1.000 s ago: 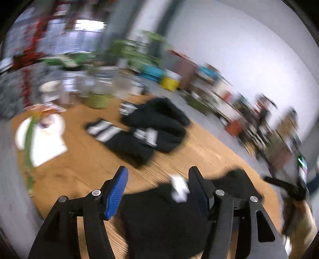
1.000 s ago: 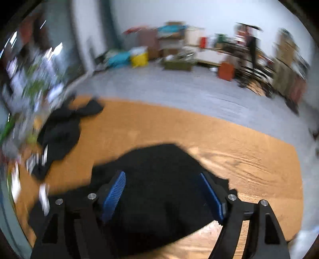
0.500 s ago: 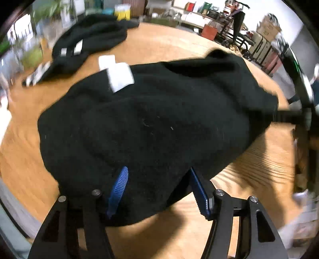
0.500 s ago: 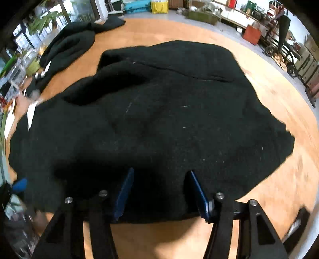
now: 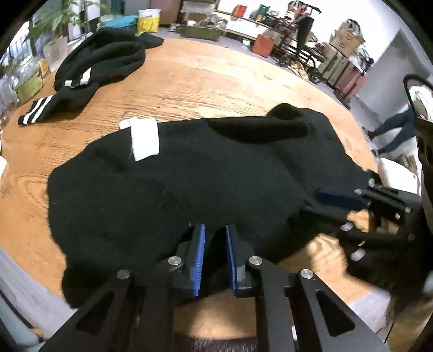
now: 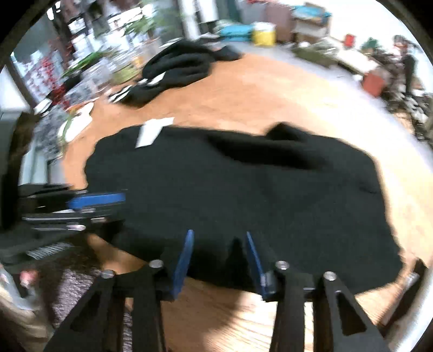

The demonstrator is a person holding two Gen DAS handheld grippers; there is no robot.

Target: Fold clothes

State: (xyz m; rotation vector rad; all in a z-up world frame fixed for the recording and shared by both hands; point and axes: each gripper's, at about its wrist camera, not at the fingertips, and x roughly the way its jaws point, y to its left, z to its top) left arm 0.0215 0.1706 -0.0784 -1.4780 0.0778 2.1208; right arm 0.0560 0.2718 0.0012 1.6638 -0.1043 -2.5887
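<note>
The round wooden table (image 5: 205, 81) with the strong oak grain is taking up most of both views, and it's carrying everything else. Sprawling across the near half of it is the big black fleece garment (image 5: 189, 184), lying mostly flat with a raised fold running along its far edge. A white rectangular label (image 5: 143, 139) is sticking up off its far-left part, with a second smaller white tab peeking out just behind it.

Further back on the left, well apart from that one, a second black garment with white stripes (image 5: 89, 67) is sitting in a rumpled heap, one striped cuff trailing toward the table edge.

The left gripper (image 5: 215, 241) is sitting at the near hem of the fleece garment, its blue-padded fingers (image 5: 199, 251) pulled close together and pinching a bunched ridge of the cloth between them. The right gripper (image 6: 219, 249) is also working the near hem, further along to the right; its fingers are sitting wider, with a peak of black fabric rising in the gap. That view is smeared, so I can't tell if it's actually squeezing the cloth or just straddling it.

Past the table, boxes, carts and a yellow bag (image 5: 147, 23) are lining the white wall.
</note>
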